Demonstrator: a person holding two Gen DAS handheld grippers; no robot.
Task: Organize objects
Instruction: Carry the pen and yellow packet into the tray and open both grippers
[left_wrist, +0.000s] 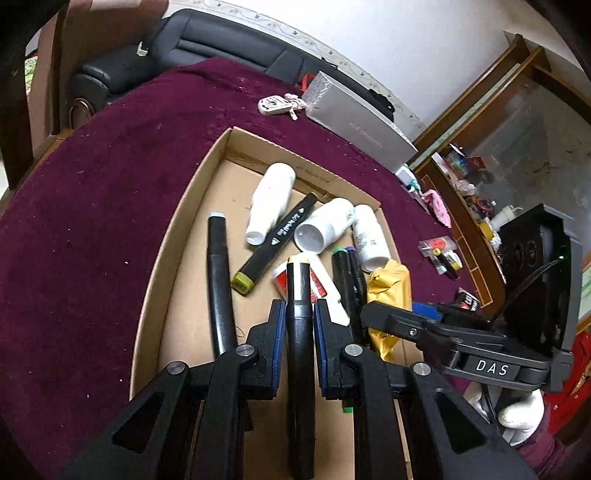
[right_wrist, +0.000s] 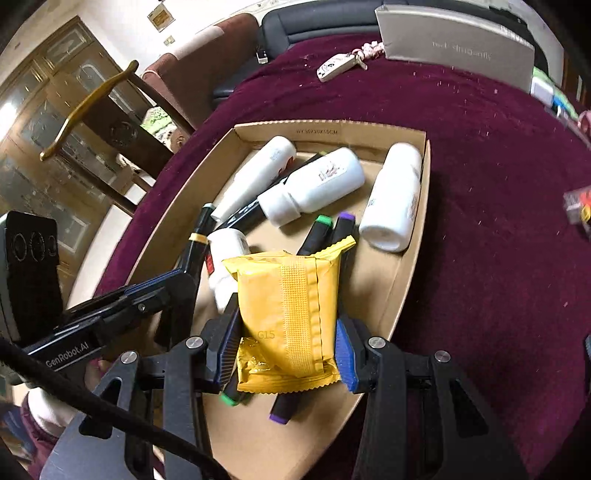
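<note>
Right wrist: cardboard tray (right_wrist: 406, 291) holds bottles, markers; right hand-held gripper (right_wrist: 286, 347) pinches yellow packet (right_wrist: 288, 295)

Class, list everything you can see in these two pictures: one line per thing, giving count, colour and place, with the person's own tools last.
Cardboard tray: one, brown, on the cloth.
Cloth: one, maroon, covering the table.
Bottles: three, white, lying at the tray's far end.
Tube: one, white and red, lying mid-tray.
Markers: at least five, black with coloured caps, in the tray; one with a yellow cap is in the left gripper.
Packet: one, yellow, in the right gripper.
Box: one, silver-grey, far edge of the cloth.
Key fob: one, white, beside the box.
Left gripper: black, blue pads, over the tray.
Right gripper: the same, over the tray.
</note>
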